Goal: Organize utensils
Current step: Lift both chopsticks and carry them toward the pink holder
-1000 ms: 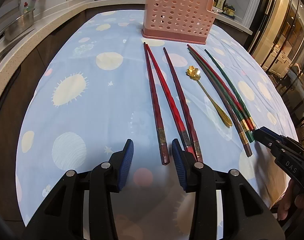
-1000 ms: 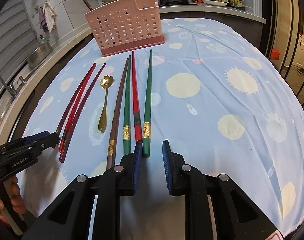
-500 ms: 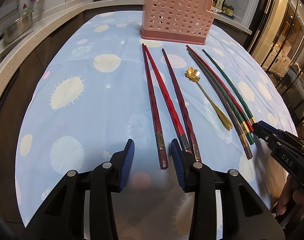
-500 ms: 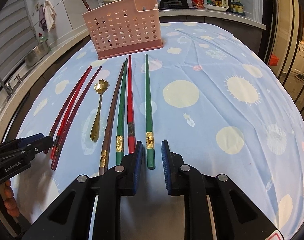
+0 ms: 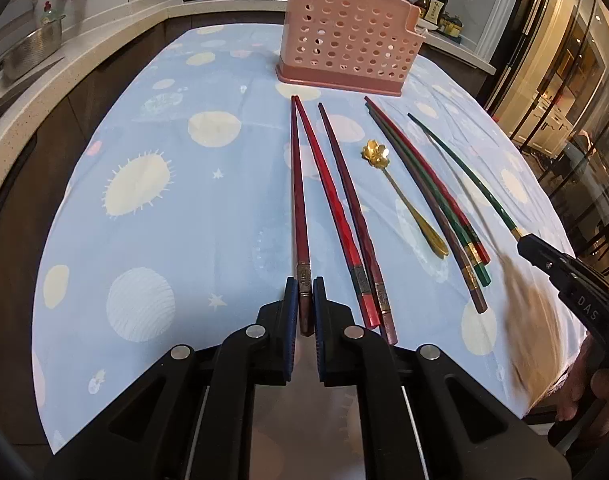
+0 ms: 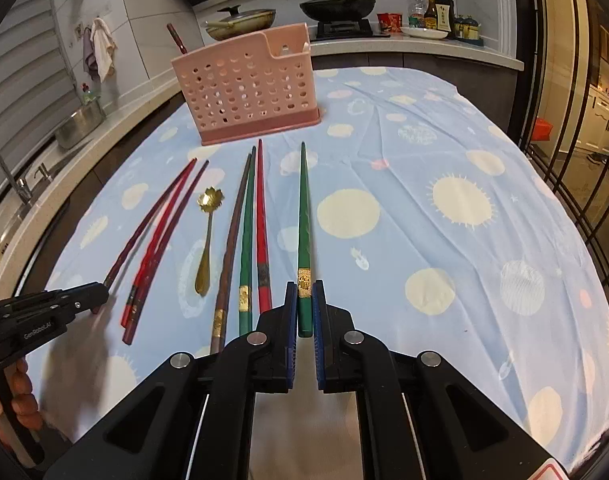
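Several chopsticks and a gold spoon (image 5: 400, 200) lie side by side on the blue spotted tablecloth (image 5: 152, 216), in front of a pink perforated utensil basket (image 5: 346, 56). My left gripper (image 5: 302, 300) is shut on the butt end of the leftmost dark red chopstick (image 5: 297, 200). My right gripper (image 6: 304, 302) is shut on the butt end of a green chopstick (image 6: 303, 216), which stands apart from the others. Two red chopsticks (image 5: 344, 216) lie right of the held one. The basket (image 6: 246, 88) stands beyond the tips in the right wrist view.
A brown, a green and a red chopstick (image 6: 246, 232) lie together between spoon (image 6: 207, 240) and held green one. A kitchen counter with pans (image 6: 240, 20), bottles (image 6: 436, 12) and a steel pot (image 6: 78, 122) runs behind and left. The table edge is near both grippers.
Both grippers moved forward and closed: the left on the leftmost dark red chopstick, the right on the green chopstick, which has shifted away from its neighbours.
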Available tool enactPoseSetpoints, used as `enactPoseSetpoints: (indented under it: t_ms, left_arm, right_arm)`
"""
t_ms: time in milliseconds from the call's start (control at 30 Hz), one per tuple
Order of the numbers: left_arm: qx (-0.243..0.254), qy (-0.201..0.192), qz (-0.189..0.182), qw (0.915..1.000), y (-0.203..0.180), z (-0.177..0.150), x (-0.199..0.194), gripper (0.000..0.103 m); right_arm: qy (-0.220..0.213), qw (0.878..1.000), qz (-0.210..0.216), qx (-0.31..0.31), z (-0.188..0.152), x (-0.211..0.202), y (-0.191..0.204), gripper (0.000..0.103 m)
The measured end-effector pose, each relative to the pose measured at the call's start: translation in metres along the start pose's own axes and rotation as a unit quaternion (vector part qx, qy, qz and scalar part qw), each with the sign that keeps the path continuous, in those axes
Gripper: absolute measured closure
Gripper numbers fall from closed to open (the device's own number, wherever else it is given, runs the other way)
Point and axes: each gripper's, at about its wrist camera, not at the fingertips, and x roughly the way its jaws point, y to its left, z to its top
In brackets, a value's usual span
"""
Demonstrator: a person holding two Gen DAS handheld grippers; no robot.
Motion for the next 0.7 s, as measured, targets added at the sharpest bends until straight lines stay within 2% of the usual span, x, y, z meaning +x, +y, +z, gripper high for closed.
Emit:
enactPoseSetpoints:
  t_ms: [167, 300, 500, 700]
  left_arm:
    - [-0.004, -0.033, -0.007, 0.9994, 0.002, 0.013, -0.025, 0.095]
    - [-0.001, -0.075, -0.011, 0.9971, 0.002, 0.031, -0.052, 0.096]
    - [0.006, -0.139, -0.008, 0.9903, 0.003, 0.072, -0.083, 0.096]
    - [0.016, -0.185, 0.006, 0.9826, 0.002, 0.114, -0.1, 0.096]
  right_arm:
    - [-0.043, 0.999, 0.02, 0.009, 0.021, -0.031, -0.002, 0.096]
    - [-0.079, 0.996, 0.03, 0.008, 0.044, -0.053, -0.004, 0.096]
    - [-0.129, 0.991, 0.038, 0.005, 0.083, -0.074, -0.006, 0.096]
    - [-0.166, 0.985, 0.041, 0.002, 0.122, -0.083, -0.007, 0.096]
